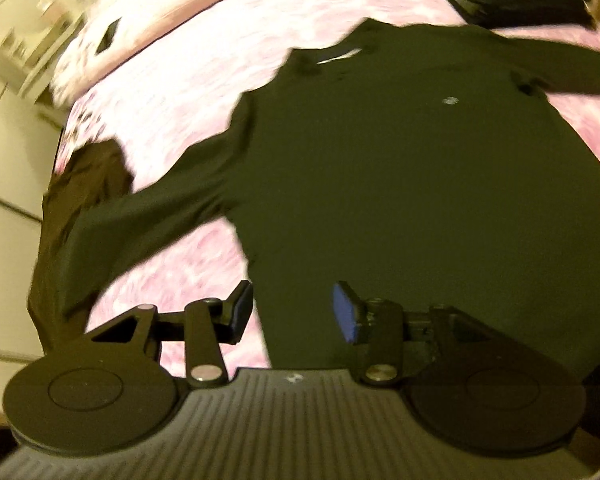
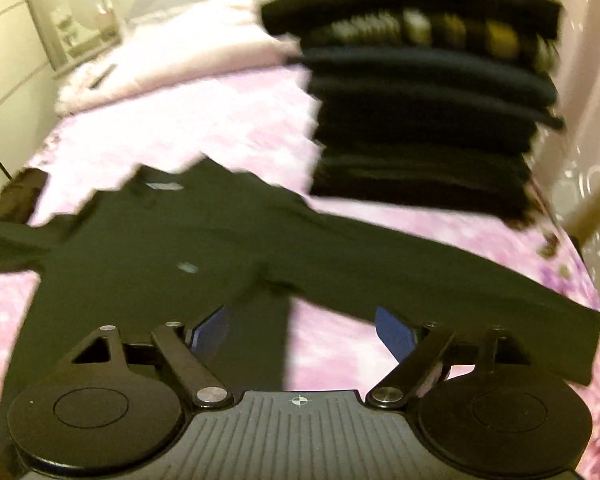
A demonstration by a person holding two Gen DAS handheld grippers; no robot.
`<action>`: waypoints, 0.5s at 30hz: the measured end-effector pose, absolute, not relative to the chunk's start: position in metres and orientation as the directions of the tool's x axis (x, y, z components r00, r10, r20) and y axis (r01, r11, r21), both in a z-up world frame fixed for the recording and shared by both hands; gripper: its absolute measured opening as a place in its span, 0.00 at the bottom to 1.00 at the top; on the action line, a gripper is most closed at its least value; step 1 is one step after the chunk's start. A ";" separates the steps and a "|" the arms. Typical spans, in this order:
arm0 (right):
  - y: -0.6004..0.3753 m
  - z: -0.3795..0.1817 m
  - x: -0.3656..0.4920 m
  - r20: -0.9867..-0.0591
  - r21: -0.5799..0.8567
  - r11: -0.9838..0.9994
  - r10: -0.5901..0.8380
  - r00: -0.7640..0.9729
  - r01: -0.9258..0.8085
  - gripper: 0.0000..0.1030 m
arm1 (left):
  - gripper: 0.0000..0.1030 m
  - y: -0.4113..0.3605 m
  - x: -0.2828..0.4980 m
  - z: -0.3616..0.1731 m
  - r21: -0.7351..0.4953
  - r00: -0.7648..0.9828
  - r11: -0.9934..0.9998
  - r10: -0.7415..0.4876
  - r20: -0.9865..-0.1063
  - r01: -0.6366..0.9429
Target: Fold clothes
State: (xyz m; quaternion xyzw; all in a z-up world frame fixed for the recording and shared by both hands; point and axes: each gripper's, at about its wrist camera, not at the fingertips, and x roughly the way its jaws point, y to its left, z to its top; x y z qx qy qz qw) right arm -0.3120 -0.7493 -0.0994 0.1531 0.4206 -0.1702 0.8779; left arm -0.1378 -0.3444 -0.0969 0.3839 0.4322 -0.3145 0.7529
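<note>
A dark long-sleeved shirt [image 1: 400,168] lies spread flat on the pink bedspread [image 1: 204,92], collar at the far end, both sleeves stretched out sideways. My left gripper [image 1: 294,312] hangs above the shirt's lower left edge, its blue pads apart with nothing between them. In the right wrist view the same shirt [image 2: 148,240] reaches its right sleeve [image 2: 440,280] across the bed. My right gripper [image 2: 300,330] stands wide open above the shirt's side edge under that sleeve, holding nothing.
A tall stack of folded dark clothes [image 2: 424,108] stands at the bed's far right. Another dark garment [image 1: 84,184] hangs over the bed's left edge. A pale pillow [image 2: 172,52] lies at the head. White cupboards [image 1: 4,168] stand left of the bed.
</note>
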 end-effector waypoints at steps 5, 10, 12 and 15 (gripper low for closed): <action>-0.675 -0.080 -0.304 -0.803 0.118 0.847 -0.225 0.551 0.518 0.89 | 0.69 -0.282 -0.098 -0.093 0.156 0.363 0.622 -0.221 -0.905 0.768; -0.603 -0.078 -0.299 -0.857 0.090 0.809 -0.235 0.459 0.581 0.99 | 0.97 -0.242 -0.091 -0.086 0.087 0.327 0.641 -0.267 -0.907 0.762; -0.580 -0.076 -0.298 -0.881 0.066 0.814 -0.225 0.417 0.577 0.99 | 0.98 -0.232 -0.094 -0.085 0.050 0.299 0.650 -0.279 -0.913 0.758; -0.559 -0.074 -0.302 -0.899 0.049 0.824 -0.209 0.384 0.565 0.99 | 0.98 -0.219 -0.099 -0.086 -0.010 0.257 0.667 -0.301 -0.918 0.745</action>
